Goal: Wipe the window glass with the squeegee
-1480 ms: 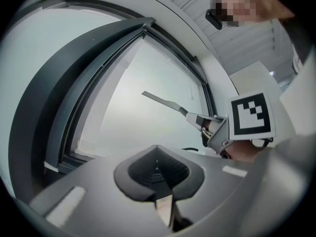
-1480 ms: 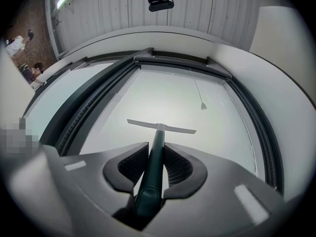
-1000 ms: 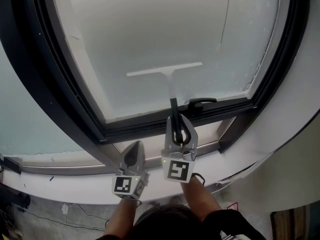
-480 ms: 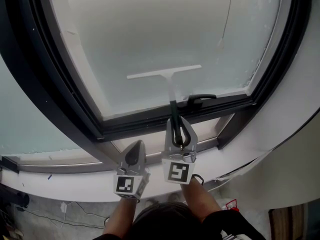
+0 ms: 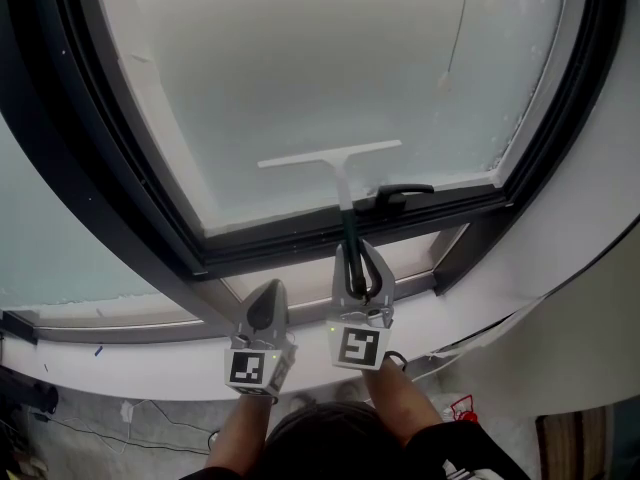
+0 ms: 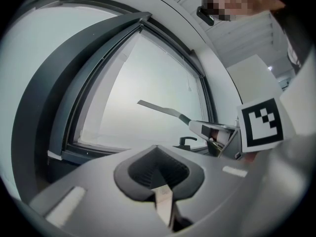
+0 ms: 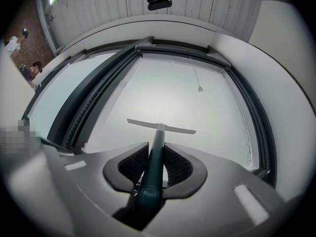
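Head view looks down on a tall pane of window glass (image 5: 320, 68) set in a dark frame (image 5: 270, 243), with a pale sill (image 5: 120, 363) curving below it. At the left, the left gripper (image 5: 266, 293) is raised over the sill and the lower rail of the frame, just beside the right gripper and apart from the glass. In the left gripper view its jaws are clenched together with nothing between them (image 6: 159, 174). Beyond them the squeegee (image 6: 160, 107) shows as a thin bar against the pane.

Just to the right, the right gripper (image 5: 358, 258) grasps the dark green handle of the squeegee (image 5: 343, 183). The right gripper view shows both ribbed pads pressed on that handle, which runs straight out between them (image 7: 157, 167) to the pale blade (image 7: 159, 127).

The blade lies across the lower middle of the glass, near the bottom edge of the frame and rising slightly toward the right. Close to the right of the squeegee's neck, a black window handle (image 5: 400, 196) sits on the frame's bottom rail. Farther right, a thin cord (image 5: 455, 38) hangs down the pane toward its right edge.
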Demonstrator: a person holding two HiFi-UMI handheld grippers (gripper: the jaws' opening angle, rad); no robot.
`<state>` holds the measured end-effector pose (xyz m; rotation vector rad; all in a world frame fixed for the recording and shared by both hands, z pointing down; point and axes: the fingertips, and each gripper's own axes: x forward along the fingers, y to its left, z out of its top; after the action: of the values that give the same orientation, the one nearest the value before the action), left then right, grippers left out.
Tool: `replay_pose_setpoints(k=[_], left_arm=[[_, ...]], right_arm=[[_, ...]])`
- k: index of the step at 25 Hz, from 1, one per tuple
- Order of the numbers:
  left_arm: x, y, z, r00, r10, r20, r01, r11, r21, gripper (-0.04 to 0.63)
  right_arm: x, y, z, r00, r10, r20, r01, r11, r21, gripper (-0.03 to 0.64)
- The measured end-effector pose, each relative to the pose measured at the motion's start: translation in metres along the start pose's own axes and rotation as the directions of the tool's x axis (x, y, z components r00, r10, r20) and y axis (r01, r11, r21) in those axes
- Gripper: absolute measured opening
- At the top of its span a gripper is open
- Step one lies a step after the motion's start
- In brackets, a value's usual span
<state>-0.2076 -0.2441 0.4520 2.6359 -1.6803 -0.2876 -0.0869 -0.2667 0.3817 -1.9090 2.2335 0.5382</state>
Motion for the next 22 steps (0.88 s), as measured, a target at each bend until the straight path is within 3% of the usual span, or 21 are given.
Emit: replay_pose_setpoints(k=[22], left_arm=[[0.002, 0.000, -0.016, 0.998, -0.046, -0.037, 0.045, 0.998, -0.032, -0.002]], right_arm=[[-0.018, 0.009, -0.036, 0.994, 0.003, -0.106, -0.005, 1.000, -0.021, 0.098]])
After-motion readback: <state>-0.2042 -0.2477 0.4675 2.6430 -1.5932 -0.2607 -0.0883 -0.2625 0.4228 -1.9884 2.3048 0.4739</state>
